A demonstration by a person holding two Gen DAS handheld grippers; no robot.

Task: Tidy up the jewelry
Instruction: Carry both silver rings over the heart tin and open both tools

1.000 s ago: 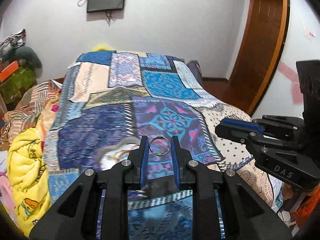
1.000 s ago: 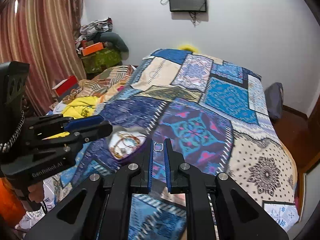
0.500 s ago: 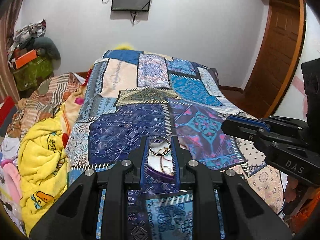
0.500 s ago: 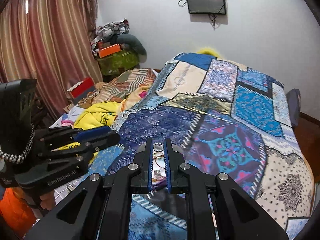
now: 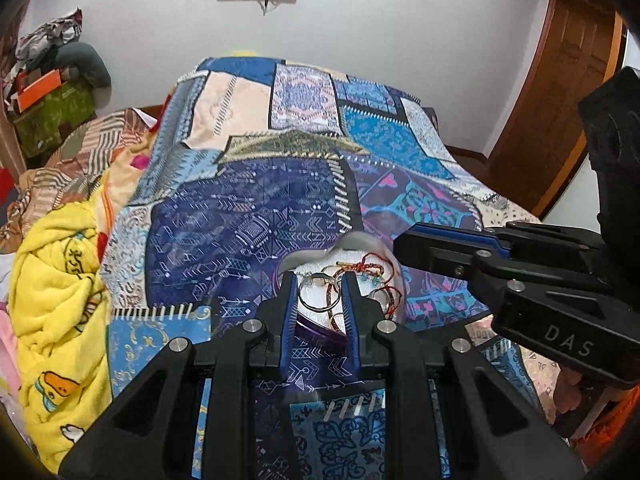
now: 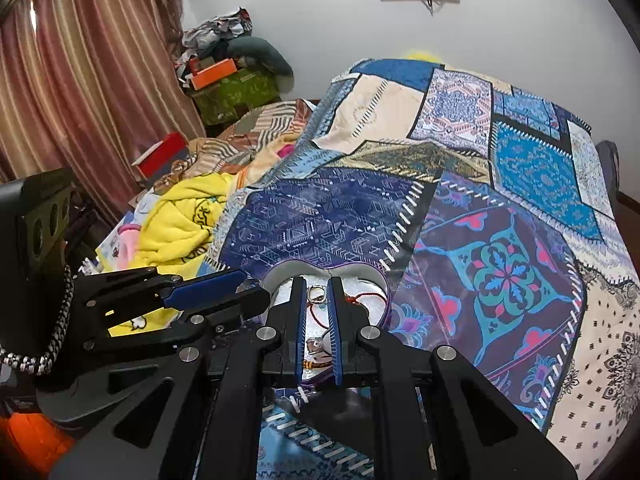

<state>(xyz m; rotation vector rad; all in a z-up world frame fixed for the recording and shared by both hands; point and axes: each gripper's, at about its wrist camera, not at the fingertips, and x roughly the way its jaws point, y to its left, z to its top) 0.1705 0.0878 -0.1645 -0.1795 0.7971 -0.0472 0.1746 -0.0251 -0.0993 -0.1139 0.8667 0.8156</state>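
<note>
A bed (image 5: 256,208) covered in a patchwork quilt (image 6: 500,240) of blue, purple and cream panels fills both views, with a yellow blanket (image 5: 56,280) bunched along its left edge. Near the foot of the quilt sits a heart-shaped jewelry box (image 6: 288,272) with a pale lining and purple rim, open and holding a tangle of bangles and red thread bracelets (image 5: 374,270).

The left hand-held gripper (image 5: 319,294) hangs directly over the box, its blue-padded fingers (image 5: 289,304) clamped on a thin silver ring (image 5: 318,294) that spans the gap between them, held upright above the lining. The right hand-held gripper (image 6: 316,300) is over the same box from the other side; its fingers stand narrowly apart with a small silver ring (image 6: 317,294) between the tips, though whether the pads actually press on it cannot be told. In the left wrist view the right hand-held gripper reaches in from the right, its tip just above the red thread bracelets.
</note>
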